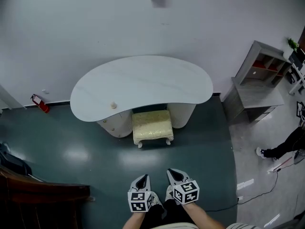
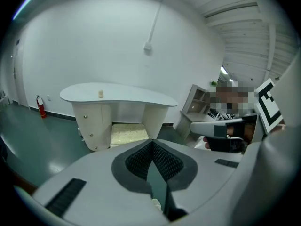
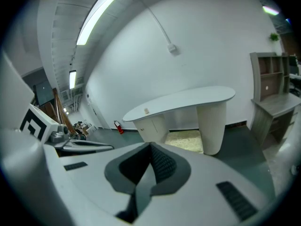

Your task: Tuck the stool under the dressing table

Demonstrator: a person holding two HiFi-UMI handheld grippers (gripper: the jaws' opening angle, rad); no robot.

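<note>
With your left gripper (image 1: 141,179) and right gripper (image 1: 176,174) closed and empty at bottom centre, the stool (image 1: 152,126) looked tucked under the dressing table (image 1: 143,80); little remained.

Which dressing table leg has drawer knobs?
The left leg, left of the stool in the head view; the right leg is ribbed, without knobs.
</note>
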